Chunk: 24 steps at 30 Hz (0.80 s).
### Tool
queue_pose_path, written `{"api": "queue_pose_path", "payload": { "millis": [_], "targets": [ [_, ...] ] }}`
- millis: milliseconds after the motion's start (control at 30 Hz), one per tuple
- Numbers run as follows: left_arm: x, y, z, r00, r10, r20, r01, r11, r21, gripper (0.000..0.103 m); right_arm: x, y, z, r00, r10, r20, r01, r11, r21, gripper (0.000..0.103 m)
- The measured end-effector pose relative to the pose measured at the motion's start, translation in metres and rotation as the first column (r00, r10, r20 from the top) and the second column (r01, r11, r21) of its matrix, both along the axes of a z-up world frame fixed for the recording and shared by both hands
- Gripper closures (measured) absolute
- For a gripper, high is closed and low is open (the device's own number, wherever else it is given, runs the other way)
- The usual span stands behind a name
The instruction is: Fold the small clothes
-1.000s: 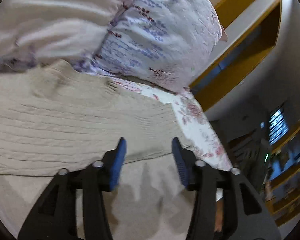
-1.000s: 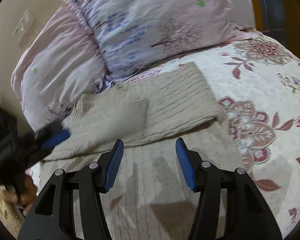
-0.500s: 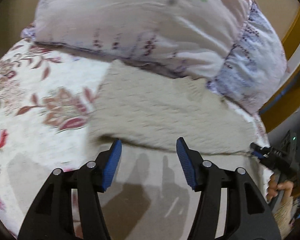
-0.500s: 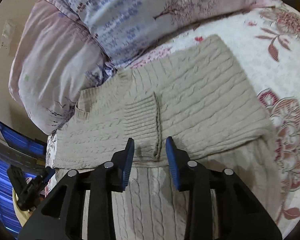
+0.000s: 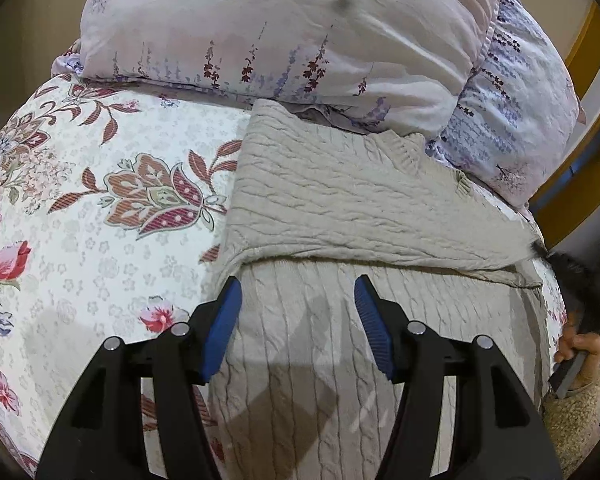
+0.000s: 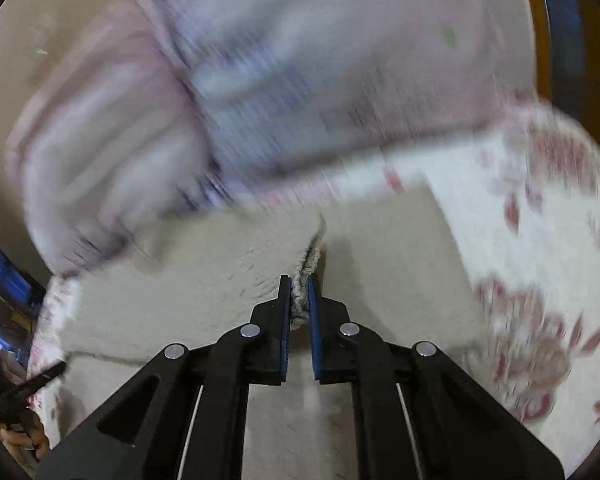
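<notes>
Beige cable-knit sweater (image 5: 340, 200) lying crosswise on floral bedspread (image 5: 100, 184), left tool (image 5: 298, 312) wide, right tool (image 6: 299, 300) pinching its cuff

A bed with a white floral bedspread (image 5: 112, 216) carries everything, its pattern of red and brown flowers and leaves spreading to the left of the left tongs (image 5: 298, 312) and, blurred, to the right of the right tongs (image 6: 299, 300). A beige cable-knit sweater (image 5: 340, 204) lies flat on the bedspread directly ahead of and beneath both tongs, its upper part doubled over the lower. Beyond the sweater, two pillows rest on the bed, a pale pink one (image 5: 284, 28) and a lavender-printed one (image 5: 516, 112) beside it to the right, the sweater's far edge touching them
</notes>
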State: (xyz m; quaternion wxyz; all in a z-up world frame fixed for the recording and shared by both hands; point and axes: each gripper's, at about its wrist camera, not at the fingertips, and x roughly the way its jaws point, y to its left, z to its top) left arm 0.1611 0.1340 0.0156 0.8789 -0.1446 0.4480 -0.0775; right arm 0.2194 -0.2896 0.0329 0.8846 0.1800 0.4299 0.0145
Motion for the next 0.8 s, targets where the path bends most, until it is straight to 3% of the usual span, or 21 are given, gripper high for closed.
{"api": "queue_pose_path", "payload": {
  "millis": [33, 100, 233, 367, 600, 800],
  "targets": [
    [-0.002, 0.000, 0.000, 1.000, -0.002, -0.001, 0.002, 1.000, -0.004, 0.044, 0.002, -0.002, -0.012, 0.998, -0.001, -0.061, 0.002, 1.000, 0.015, 0.092],
    [-0.008, 0.002, 0.000, 1.000, -0.008, -0.005, 0.008, 1.000, -0.028, 0.044, -0.003, -0.007, -0.017, 0.997, -0.011, -0.071, 0.015, 0.999, 0.044, 0.086],
    [-0.025, 0.010, 0.001, 1.000, -0.009, 0.005, 0.010, 0.998, -0.068, 0.044, -0.023, -0.017, 0.006, 1.000, -0.007, -0.017, 0.008, 0.998, 0.065, 0.052],
    [-0.043, 0.018, 0.002, 1.000, -0.002, 0.012, 0.003, 0.996, -0.088, 0.043, -0.054, -0.032, 0.019, 1.000, 0.009, 0.015, -0.010, 0.997, 0.070, 0.051],
    [-0.073, 0.033, -0.006, 1.000, -0.001, -0.015, -0.001, 0.987, -0.163, 0.043, -0.112, -0.076, 0.006, 0.999, 0.009, -0.042, -0.002, 0.983, 0.184, 0.051],
    [-0.104, 0.036, -0.012, 1.000, -0.014, -0.008, 0.012, 0.967, -0.256, 0.046, -0.152, -0.096, -0.009, 0.995, 0.027, -0.091, -0.003, 0.966, 0.260, 0.060]
  ]
}}
